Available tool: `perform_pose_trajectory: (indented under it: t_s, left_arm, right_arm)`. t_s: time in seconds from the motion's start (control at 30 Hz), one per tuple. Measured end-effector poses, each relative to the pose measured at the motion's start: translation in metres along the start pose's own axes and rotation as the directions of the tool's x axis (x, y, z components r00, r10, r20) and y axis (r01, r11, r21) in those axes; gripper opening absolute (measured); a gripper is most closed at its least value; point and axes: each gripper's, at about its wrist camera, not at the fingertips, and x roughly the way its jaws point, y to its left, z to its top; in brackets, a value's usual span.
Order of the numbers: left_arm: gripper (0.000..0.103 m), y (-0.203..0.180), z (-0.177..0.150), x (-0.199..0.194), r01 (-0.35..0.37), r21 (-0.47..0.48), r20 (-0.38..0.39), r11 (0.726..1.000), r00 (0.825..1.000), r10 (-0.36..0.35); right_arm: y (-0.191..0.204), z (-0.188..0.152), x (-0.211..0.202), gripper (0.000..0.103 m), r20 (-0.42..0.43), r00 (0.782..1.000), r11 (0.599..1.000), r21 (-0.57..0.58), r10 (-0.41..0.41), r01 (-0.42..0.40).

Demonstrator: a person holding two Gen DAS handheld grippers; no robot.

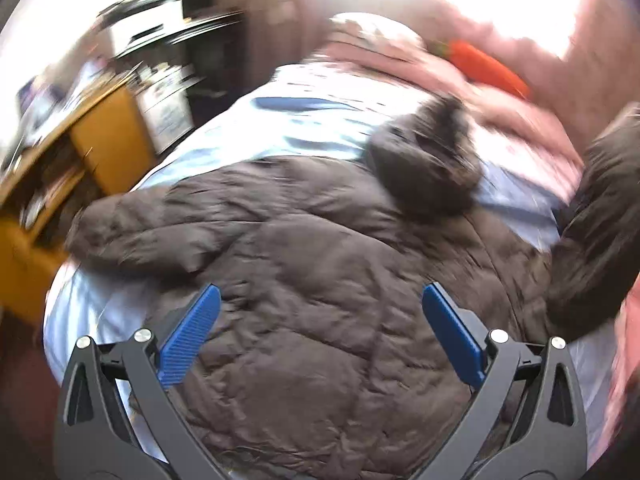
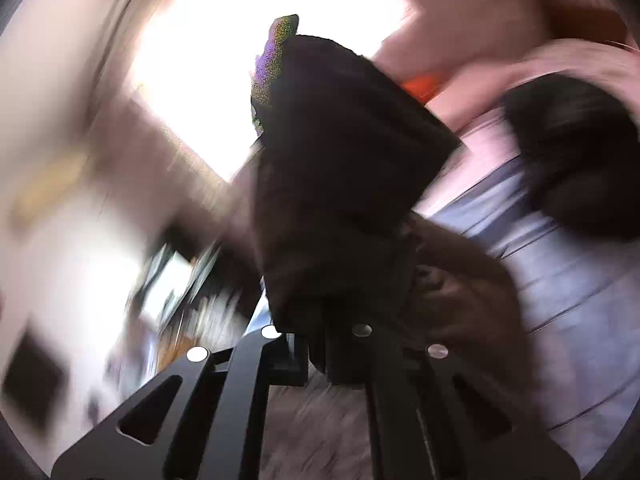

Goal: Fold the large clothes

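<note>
A brown quilted puffer jacket (image 1: 320, 272) lies spread on a bed with a light blue sheet (image 1: 280, 124). Its fur-trimmed hood (image 1: 424, 160) rests at the far end, and one sleeve (image 1: 140, 228) lies out to the left. My left gripper (image 1: 320, 332) is open and empty, hovering above the jacket's body. The other sleeve (image 1: 596, 216) is lifted at the right. In the right wrist view my right gripper (image 2: 320, 320) is shut on that sleeve (image 2: 340, 184), which stands up between the jaws and hides the fingertips. The hood (image 2: 572, 160) shows at the right.
A pink blanket (image 1: 500, 92) and an orange item (image 1: 488, 66) lie at the head of the bed. A yellow wooden desk (image 1: 96, 148) with clutter stands left of the bed. A bright window (image 2: 260, 40) is behind. Both views are motion-blurred.
</note>
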Motion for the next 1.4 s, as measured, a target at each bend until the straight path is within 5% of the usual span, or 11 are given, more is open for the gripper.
perform_pose_trajectory:
  t_s: [0.1,0.23,0.4,0.53,0.67,0.77,0.9,1.07,1.13,1.2,1.4]
  left_arm:
    - [0.101,0.031,0.006,0.005,-0.05,-0.081,-0.02,0.995,0.999,0.049]
    - [0.101,0.05,0.007,0.02,-0.073,-0.1,-0.059,0.992,0.996,0.068]
    - [0.101,0.047,0.005,0.056,-0.058,-0.126,-0.085,0.99,0.995,0.047]
    - [0.101,0.022,-0.006,0.099,0.045,-0.091,-0.146,0.995,0.988,-0.058]
    - [0.101,-0.009,-0.019,0.114,0.026,0.006,-0.072,1.0,0.997,-0.025]
    - [0.101,-0.029,-0.03,0.132,0.045,0.062,-0.078,0.997,0.996,-0.04]
    - [0.101,-0.047,-0.054,0.171,0.033,0.134,-0.228,0.99,0.974,-0.002]
    - [0.101,-0.058,-0.054,0.181,0.01,0.189,-0.215,0.982,0.976,0.031]
    - [0.101,-0.062,-0.053,0.189,-0.017,0.199,-0.203,0.98,0.978,0.058]
    - [0.101,-0.064,-0.053,0.193,0.013,0.181,-0.213,0.983,0.977,0.026]
    - [0.101,-0.096,-0.069,0.197,-0.039,0.309,-0.153,0.95,0.984,0.09]
  right_arm:
    - [0.052,-0.04,0.056,0.068,-0.187,0.982,0.993,-0.12,-0.002,-0.021]
    - [0.066,-0.044,0.06,0.085,-0.106,0.99,0.981,-0.183,-0.09,0.069]
    - [-0.022,-0.042,0.028,0.093,-0.136,0.978,0.975,0.135,-0.158,0.176]
    - [-0.114,-0.097,0.011,0.093,-0.236,0.967,0.82,0.533,-0.091,0.207]
    - [-0.174,-0.156,0.006,0.093,-0.288,0.949,0.655,0.694,-0.128,0.299]
    - [-0.193,-0.174,0.007,0.079,-0.161,0.984,0.631,0.756,-0.081,0.176]
    - [-0.191,-0.157,0.021,0.028,-0.079,0.995,0.715,0.691,-0.068,0.103]
    - [-0.193,-0.15,0.018,0.013,-0.043,0.989,0.74,0.659,-0.142,0.135]
    - [-0.195,-0.156,-0.001,0.009,0.006,0.962,0.723,0.661,-0.273,0.201]
    - [-0.192,-0.154,-0.027,0.006,0.047,0.875,0.712,0.603,-0.482,0.359]
    - [-0.182,-0.159,-0.033,0.006,-0.022,0.791,0.668,0.52,-0.612,0.532]
